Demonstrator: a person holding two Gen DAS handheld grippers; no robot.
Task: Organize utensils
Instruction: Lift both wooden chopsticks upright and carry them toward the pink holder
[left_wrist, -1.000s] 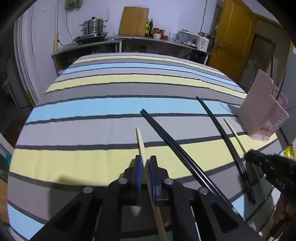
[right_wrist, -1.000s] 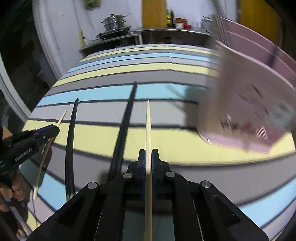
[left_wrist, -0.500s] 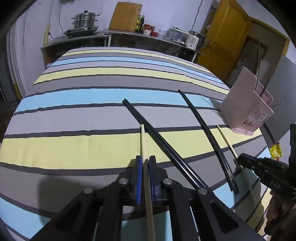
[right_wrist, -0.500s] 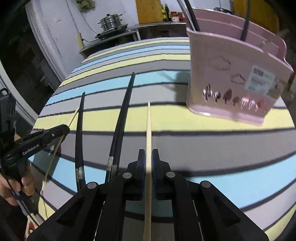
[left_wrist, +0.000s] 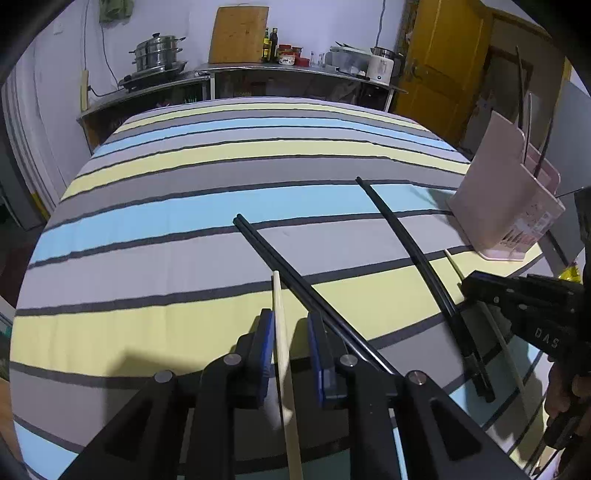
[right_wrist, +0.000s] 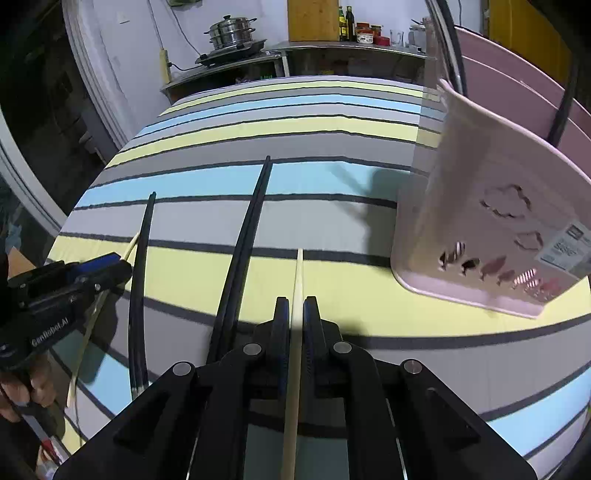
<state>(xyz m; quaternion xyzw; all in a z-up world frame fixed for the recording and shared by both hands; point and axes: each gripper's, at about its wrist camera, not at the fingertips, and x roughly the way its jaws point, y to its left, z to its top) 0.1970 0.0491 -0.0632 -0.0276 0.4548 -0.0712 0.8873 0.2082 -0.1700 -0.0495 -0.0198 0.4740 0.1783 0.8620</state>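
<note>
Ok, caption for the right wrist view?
Right gripper clamps a pale chopstick beside the pink utensil holder.

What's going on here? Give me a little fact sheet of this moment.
Setting: striped tablecloth
Left gripper: jaws opening, pale chopstick between them
Right gripper: shut on a second pale chopstick
Lying loose: black chopstick pair, curved black chopsticks
Holder: pink utensil caddy, upright, utensils already inside
</note>
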